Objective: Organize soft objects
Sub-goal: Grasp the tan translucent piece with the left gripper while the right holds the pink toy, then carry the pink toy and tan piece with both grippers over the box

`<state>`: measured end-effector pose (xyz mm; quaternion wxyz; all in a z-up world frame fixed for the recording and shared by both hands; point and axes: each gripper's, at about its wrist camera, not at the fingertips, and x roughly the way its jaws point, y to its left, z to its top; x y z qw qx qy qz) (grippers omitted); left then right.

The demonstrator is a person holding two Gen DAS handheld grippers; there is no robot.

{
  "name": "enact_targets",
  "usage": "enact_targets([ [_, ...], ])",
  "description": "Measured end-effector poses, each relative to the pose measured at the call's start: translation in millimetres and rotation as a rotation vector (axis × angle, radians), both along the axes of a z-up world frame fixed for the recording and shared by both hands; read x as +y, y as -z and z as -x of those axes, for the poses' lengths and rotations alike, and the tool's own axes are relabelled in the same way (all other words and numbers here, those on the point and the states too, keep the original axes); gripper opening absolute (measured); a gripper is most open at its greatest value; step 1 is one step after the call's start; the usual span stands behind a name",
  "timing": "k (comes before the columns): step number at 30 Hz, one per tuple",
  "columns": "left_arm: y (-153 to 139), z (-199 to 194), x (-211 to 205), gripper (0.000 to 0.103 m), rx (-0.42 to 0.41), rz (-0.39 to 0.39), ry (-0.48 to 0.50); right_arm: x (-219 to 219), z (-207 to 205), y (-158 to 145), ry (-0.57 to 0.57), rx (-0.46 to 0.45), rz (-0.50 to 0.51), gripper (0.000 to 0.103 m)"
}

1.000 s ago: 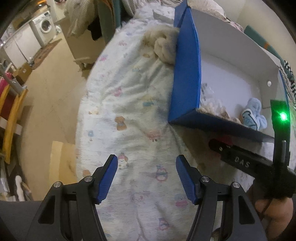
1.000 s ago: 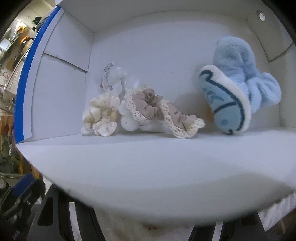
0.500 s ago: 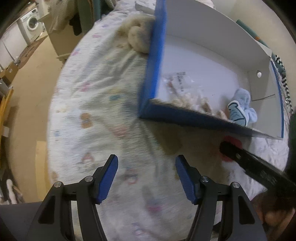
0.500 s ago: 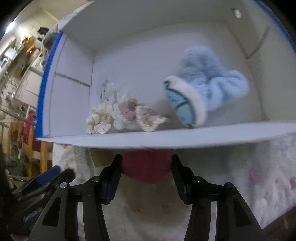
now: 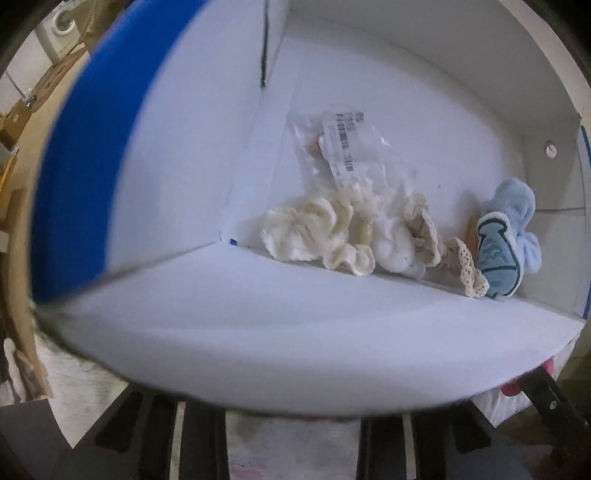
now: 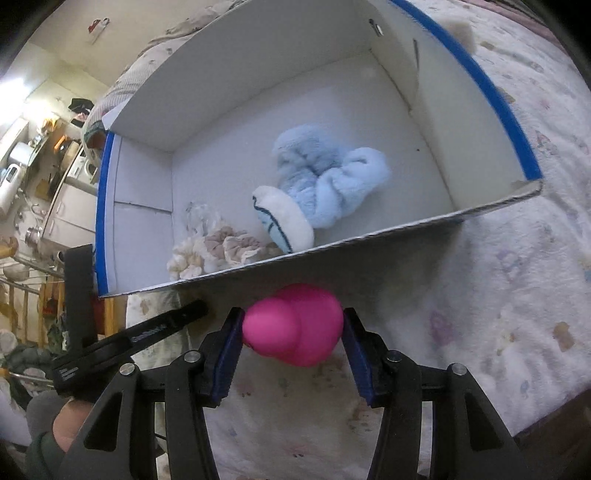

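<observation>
Right gripper (image 6: 291,326) is clamped on a squishy pink toy (image 6: 295,328). Both blue pads press into its sides with the jaws about halfway in, having just closed onto it. The toy hangs just over the printed bedsheet (image 6: 498,295), right in front of the near wall of the box (image 6: 406,229) and still outside it.

Left gripper (image 6: 177,318) sits just to the side, held in a person's hand (image 6: 70,421), with one black finger reaching up to the box's near wall by the left corner. Its jaws have just been closing and are nearly together. In its own camera the cardboard edge covers the fingertips completely, so you can't tell if anything is between them, the wall included.

Past the wall, the box is white inside with blue outside, and it sits open-topped on the bed. A bunch of cream and beige scrunchies (image 5: 332,236) is piled against the inner side of the near wall, toward the left corner. Just behind them lies a clear plastic packet (image 5: 343,147) with a printed label. A fluffy light blue plush (image 6: 325,177) with a white-edged patch is right beside the scrunchies, nearer the middle of the floor.

Way off in the back there's a washing machine (image 5: 62,18) and some cluttered shelves, all pretty blurry.
</observation>
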<state>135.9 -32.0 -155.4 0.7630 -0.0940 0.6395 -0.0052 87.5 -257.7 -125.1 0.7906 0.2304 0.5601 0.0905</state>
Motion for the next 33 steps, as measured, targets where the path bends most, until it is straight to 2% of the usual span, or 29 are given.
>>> enact_targets([
  [1, 0.5, -0.6, -2.0, 0.015, 0.004, 0.004, 0.003, -0.8, 0.2, 0.0, -0.002, 0.001, 0.0, 0.056],
  [3, -1.3, 0.9, -3.4, 0.014, 0.003, 0.021, 0.006, -3.7, 0.2, -1.8, -0.005, 0.001, -0.003, 0.056],
  [7, -14.0, 9.0, -7.1, 0.013, -0.025, 0.039, 0.012, 8.1, -5.1, -1.3, -0.016, -0.004, -0.006, 0.056],
  [11, -23.4, 23.5, -7.3, 0.013, -0.055, 0.024, 0.048, 11.7, -1.2, -3.5, -0.04, -0.002, 0.006, 0.056],
  [14, -23.4, 34.6, -8.4, 0.013, -0.063, -0.016, 0.081, 18.2, -0.8, -2.7, -0.058, 0.001, 0.018, 0.056],
  [21, -36.5, 62.4, 10.6, 0.013, -0.112, -0.089, 0.09, 28.5, 6.3, -0.2, -0.085, 0.014, 0.061, 0.056],
  [26, -43.8, 79.2, 16.3, 0.013, -0.134, -0.118, 0.093, 29.4, 15.0, -9.4, -0.1, 0.0, 0.044, 0.056],
  [28, -54.6, 82.8, 28.0, 0.013, -0.152, -0.107, 0.078, 28.6, 18.9, -19.6, -0.107, -0.025, 0.044, 0.056],
  [33, -98.4, 94.4, 18.4, 0.013, -0.251, -0.103, 0.093, 23.0, 27.7, -50.5, -0.106, -0.102, 0.029, 0.056],
])
